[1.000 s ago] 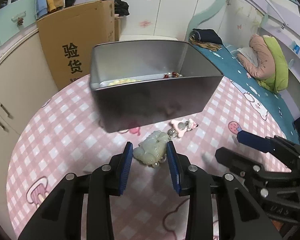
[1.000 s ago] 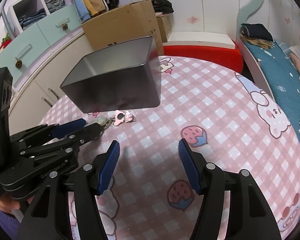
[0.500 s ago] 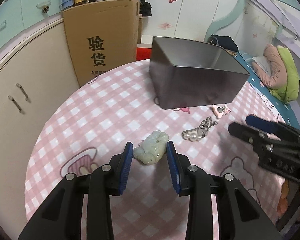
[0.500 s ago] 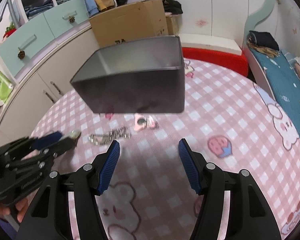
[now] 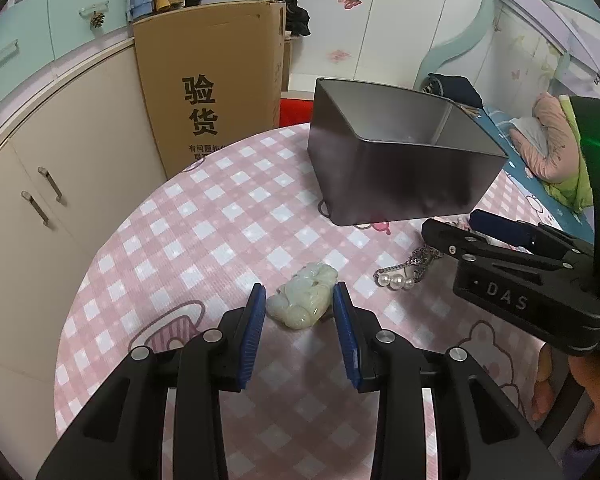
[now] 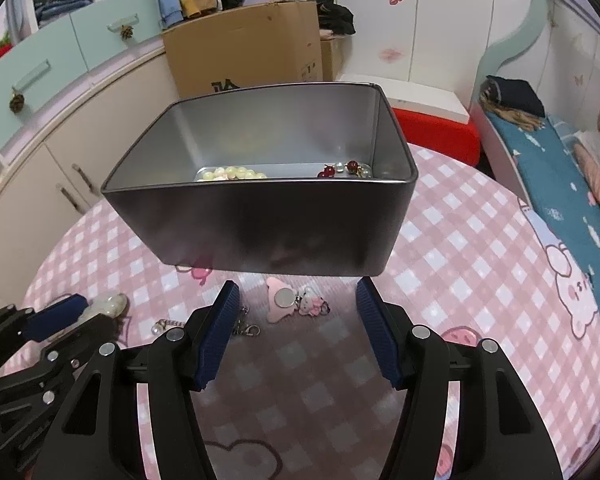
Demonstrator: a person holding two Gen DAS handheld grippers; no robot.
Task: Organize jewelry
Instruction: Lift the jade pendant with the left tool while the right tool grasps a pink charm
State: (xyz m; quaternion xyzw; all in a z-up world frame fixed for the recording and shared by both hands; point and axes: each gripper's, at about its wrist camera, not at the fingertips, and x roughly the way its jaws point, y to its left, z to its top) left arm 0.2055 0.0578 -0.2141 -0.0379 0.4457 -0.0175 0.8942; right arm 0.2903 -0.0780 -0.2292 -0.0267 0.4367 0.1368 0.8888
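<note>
A pale green jade pendant [image 5: 302, 300] lies on the pink checked table between the pads of my left gripper [image 5: 300, 305], which is open around it, not touching. It also shows in the right wrist view [image 6: 109, 304]. A pearl and chain piece [image 5: 404, 276] lies to its right. My right gripper [image 6: 298, 314] is open and empty, just in front of a pink keychain charm [image 6: 294, 302]. The grey metal tin [image 6: 260, 224] stands behind, holding a yellow bead bracelet [image 6: 232, 173] and red beads [image 6: 342, 168].
A cardboard box [image 5: 216, 92] stands behind the table beside cream cabinets [image 5: 40, 184]. A bed [image 6: 560, 160] lies to the right. The round table edge [image 5: 80, 280] curves close on the left. My right gripper's body [image 5: 520, 280] sits near the chain.
The left gripper has swung away from the tin with the jade pendant staying between its pads. The right gripper has moved forward toward the tin and the pink charm.
</note>
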